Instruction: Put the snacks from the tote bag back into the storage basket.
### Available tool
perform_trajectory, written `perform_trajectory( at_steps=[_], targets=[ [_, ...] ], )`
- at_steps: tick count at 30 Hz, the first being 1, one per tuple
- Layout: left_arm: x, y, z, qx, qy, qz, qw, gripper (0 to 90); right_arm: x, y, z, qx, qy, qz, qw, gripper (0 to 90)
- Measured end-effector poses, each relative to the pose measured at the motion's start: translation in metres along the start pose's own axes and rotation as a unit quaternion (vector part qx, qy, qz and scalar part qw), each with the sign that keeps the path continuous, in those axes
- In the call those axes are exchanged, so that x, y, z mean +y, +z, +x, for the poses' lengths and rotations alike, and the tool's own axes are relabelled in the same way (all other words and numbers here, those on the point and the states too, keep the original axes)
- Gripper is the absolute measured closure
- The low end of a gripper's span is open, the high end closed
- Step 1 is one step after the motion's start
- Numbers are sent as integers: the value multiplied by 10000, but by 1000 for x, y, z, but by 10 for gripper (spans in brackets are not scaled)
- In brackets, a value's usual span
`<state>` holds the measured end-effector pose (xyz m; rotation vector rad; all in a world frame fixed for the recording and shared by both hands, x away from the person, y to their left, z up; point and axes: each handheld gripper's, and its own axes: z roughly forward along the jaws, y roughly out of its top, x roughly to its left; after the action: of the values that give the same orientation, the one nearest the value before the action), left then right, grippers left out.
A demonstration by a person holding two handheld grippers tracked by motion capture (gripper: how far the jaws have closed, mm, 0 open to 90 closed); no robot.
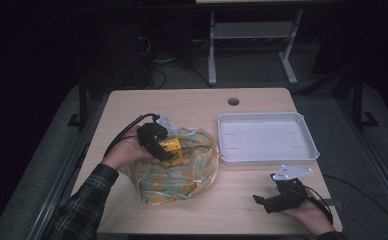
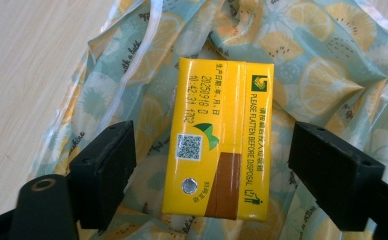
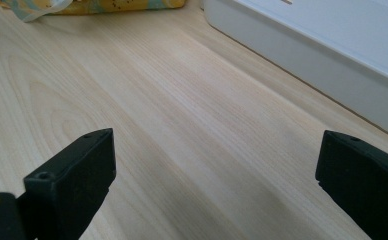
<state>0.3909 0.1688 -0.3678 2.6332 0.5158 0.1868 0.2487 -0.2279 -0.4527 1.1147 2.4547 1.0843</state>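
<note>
- Black jaws of the left tool point(image 2: 209, 165) are seen spread on either side of a yellow carton point(image 2: 217, 140), with gaps left on both sides.
- That carton is laid on a lemon-print bag point(image 1: 174, 167) on the bench point(image 1: 192, 102).
- Jaws of the right tool point(image 1: 268, 201) are held wide apart over bare wood, beside a white tray point(image 1: 309, 145); nothing is gripped.

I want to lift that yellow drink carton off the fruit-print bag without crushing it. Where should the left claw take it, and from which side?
Grip the yellow drink carton across its two long narrow sides, coming straight down from above. It lies flat, printed face up, on the soft fruit-print bag, and the left claw already straddles it, jaws open with gaps either side.
</note>
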Motion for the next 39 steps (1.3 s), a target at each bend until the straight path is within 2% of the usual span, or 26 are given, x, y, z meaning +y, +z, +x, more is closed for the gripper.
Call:
perform_trajectory(
  at_steps=[3,6,13,22,26,39],
  targets=[
    [0,4,0,18,34,132,9999,230,0,0,0,-5,-5,14,10000,23],
    [1,6,1,30,49,145,9999,268,0,0,0,1,1,18,10000,23],
    [2,14,3,-88,26,231,9997,333,-1,1,0,-7,14,33,10000,23],
    [4,21,1,-109,113,395,9991,413,-1,0,0,-5,12,34,10000,24],
    [4,22,1,-73,143,403,9991,473,-1,0,0,-5,7,36,10000,24],
    [2,21,6,-239,168,320,9991,501,-1,0,0,-4,10,38,10000,24]
  ],
)
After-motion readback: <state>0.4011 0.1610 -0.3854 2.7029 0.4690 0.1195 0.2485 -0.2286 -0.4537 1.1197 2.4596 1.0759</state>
